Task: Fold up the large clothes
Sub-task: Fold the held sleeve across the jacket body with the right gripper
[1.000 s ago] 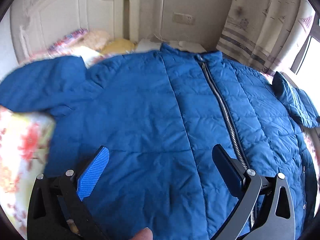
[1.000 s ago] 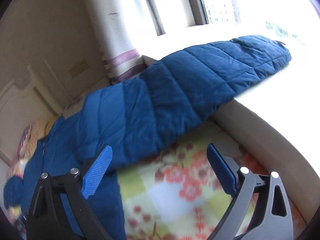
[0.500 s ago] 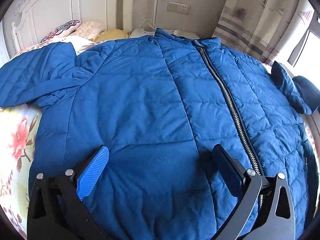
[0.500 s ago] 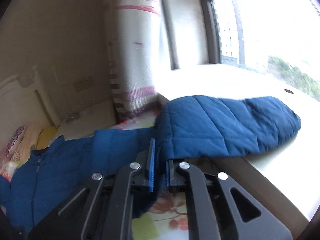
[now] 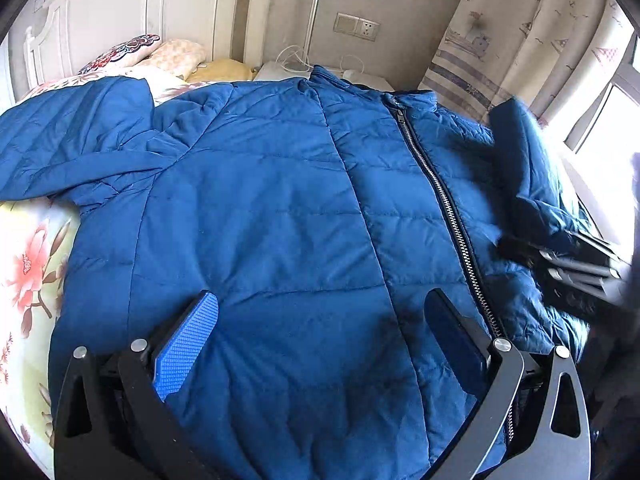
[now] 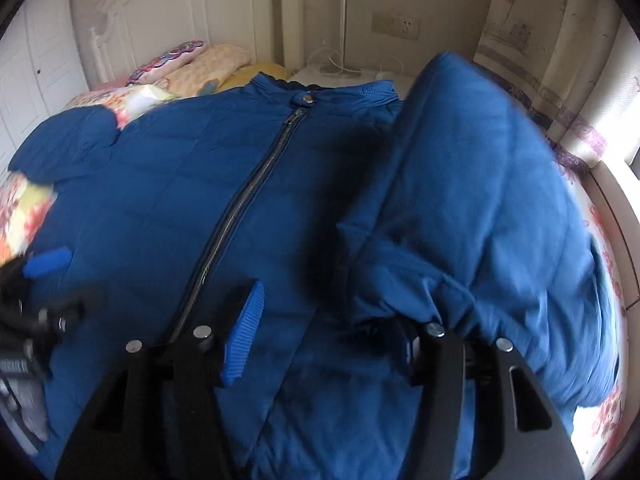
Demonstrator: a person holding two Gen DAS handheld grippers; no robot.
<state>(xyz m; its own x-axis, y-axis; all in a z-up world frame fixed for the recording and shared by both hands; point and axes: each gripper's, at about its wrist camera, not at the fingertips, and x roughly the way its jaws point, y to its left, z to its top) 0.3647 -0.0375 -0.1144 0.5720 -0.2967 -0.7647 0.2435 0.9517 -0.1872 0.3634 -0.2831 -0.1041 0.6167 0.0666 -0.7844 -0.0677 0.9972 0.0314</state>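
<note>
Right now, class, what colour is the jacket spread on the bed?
Blue, a quilted jacket with a grey metal zip; it shows best in the left wrist view.

**Count of things on and around the bed**

One blue quilted jacket (image 5: 260, 220) with one zipper (image 5: 440, 200) and two sleeves, one at nine o'clock (image 5: 72, 140), one at three (image 6: 500, 200). Two grippers: left (image 5: 320, 344), right (image 6: 328, 344). Three pillows (image 5: 176, 54) at eleven o'clock. One wall socket plate (image 5: 356, 27) at twelve. One curtain (image 5: 520, 40) at one o'clock.
</note>
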